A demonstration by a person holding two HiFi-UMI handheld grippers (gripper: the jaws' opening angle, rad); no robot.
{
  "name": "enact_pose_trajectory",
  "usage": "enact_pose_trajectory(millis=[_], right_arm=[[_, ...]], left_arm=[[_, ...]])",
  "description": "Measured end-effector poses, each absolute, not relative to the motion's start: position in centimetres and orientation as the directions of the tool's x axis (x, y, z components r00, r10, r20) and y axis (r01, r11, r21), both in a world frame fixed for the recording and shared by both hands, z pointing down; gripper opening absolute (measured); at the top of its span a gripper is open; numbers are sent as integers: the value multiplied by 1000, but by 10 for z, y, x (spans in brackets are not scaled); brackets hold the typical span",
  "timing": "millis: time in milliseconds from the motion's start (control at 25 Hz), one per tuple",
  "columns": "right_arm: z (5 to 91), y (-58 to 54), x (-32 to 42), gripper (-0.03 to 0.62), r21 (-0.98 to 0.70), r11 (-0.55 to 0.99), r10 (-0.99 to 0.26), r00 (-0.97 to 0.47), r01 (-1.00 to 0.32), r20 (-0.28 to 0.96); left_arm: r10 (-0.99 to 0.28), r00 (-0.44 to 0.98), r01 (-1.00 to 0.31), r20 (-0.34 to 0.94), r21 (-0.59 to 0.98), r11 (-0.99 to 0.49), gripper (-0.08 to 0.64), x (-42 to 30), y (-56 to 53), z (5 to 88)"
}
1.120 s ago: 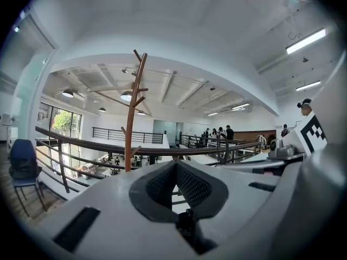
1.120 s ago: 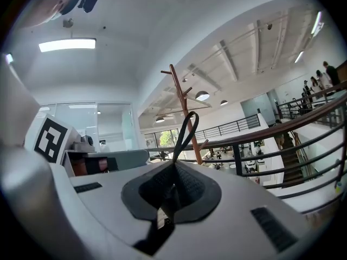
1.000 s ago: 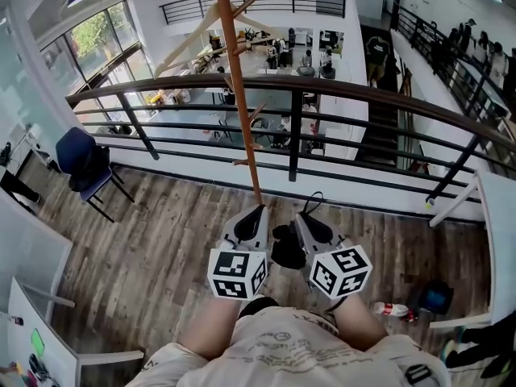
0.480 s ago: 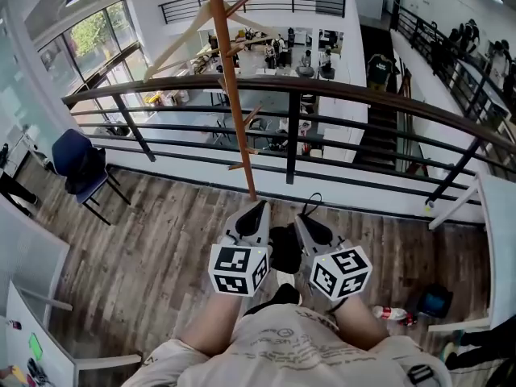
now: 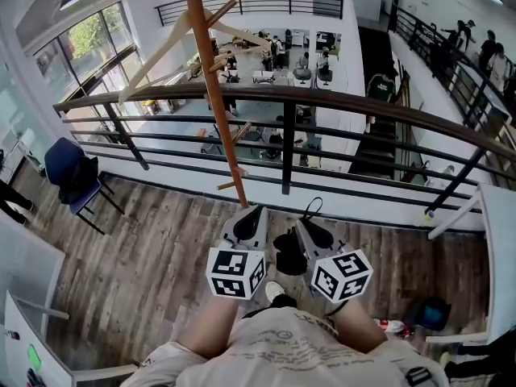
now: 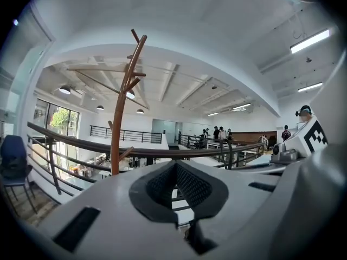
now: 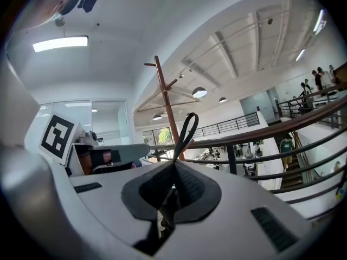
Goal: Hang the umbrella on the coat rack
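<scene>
Right tongs point(image 7: 172, 169) pinch the thin black strap loop point(image 7: 186, 130) of the folded black fabric umbrella point(image 5: 289, 255); left tongs point(image 6: 174, 164) are pressed together, ribbed dark pads meeting on nothing. Only the head view shows me the umbrella's bundle, low between both grippers. It sits near the foot of the slim brown wooden coat rack point(image 5: 211, 95) with its angled pegs, beside the dark metal railing point(image 5: 363, 107).

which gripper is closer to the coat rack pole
Left. The left gripper sits just short of the coat rack pole's foot; the right gripper, pinching the umbrella strap, is further off to its right.
</scene>
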State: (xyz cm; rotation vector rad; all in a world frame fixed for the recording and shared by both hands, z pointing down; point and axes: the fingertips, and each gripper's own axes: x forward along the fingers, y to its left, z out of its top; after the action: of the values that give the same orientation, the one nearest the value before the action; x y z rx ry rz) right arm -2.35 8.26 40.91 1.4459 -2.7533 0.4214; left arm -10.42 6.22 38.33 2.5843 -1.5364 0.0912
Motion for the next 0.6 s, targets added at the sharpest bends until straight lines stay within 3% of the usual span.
enact_pose_trajectory(millis=[600], right_arm=[[399,-67,6,5,-159,611,-768,-629,-776,123]], left_arm=[[-872,483,-875,84,84,-476,-3,-64,-82,376]])
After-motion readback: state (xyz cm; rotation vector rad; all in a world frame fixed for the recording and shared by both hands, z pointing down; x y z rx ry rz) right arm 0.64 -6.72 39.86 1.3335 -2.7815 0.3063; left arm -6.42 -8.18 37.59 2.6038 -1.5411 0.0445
